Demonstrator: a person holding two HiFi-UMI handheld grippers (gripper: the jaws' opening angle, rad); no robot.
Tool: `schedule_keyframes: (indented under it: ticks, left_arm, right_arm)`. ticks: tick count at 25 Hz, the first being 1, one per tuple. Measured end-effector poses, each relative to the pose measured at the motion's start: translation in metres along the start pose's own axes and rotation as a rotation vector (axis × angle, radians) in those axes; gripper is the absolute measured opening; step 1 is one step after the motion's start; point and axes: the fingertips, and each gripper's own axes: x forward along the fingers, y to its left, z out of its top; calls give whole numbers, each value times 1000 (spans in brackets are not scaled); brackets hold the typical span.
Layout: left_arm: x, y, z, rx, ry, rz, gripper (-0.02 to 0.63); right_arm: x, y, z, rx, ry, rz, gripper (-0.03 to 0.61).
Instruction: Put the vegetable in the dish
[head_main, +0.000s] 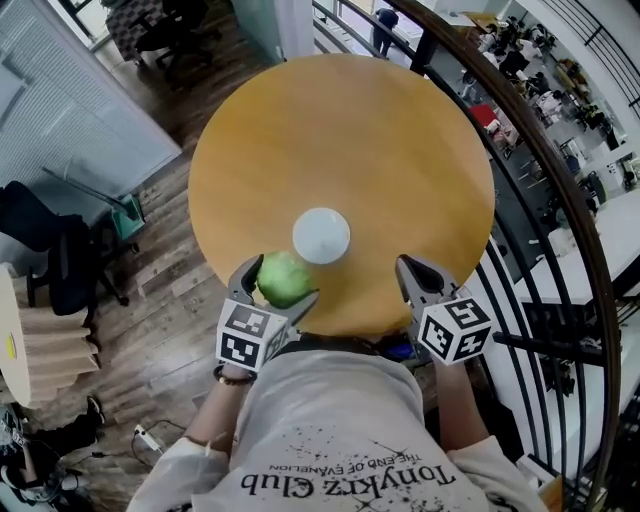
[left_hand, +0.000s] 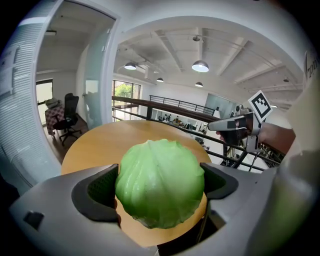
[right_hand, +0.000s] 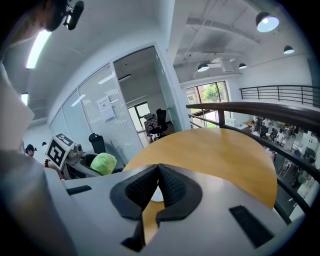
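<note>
A green cabbage (head_main: 284, 278) is clamped between the jaws of my left gripper (head_main: 276, 283), held just above the near edge of the round wooden table (head_main: 380, 150). In the left gripper view the cabbage (left_hand: 160, 182) fills the space between both pads. A small white dish (head_main: 321, 236) sits on the table just beyond and right of the cabbage. My right gripper (head_main: 417, 280) hovers at the near right edge of the table, its pads (right_hand: 167, 187) pressed together with nothing between them. The right gripper view also catches the cabbage (right_hand: 104, 163) at left and a sliver of the white dish (right_hand: 156, 195) behind its pads.
A dark curved railing (head_main: 540, 170) runs close along the table's right side. Wooden floor (head_main: 170, 290), a black office chair (head_main: 50, 250) and a cardboard-coloured object (head_main: 25, 340) lie to the left. My torso in a printed grey shirt (head_main: 340, 440) fills the bottom.
</note>
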Motion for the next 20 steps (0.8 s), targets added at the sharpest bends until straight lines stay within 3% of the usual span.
schedule_keyframes:
  ticks: [20]
  left_arm:
    - [37,2,16,27,48,-44,497]
  right_arm:
    - [10,-33,-1,67,-1,-40,23]
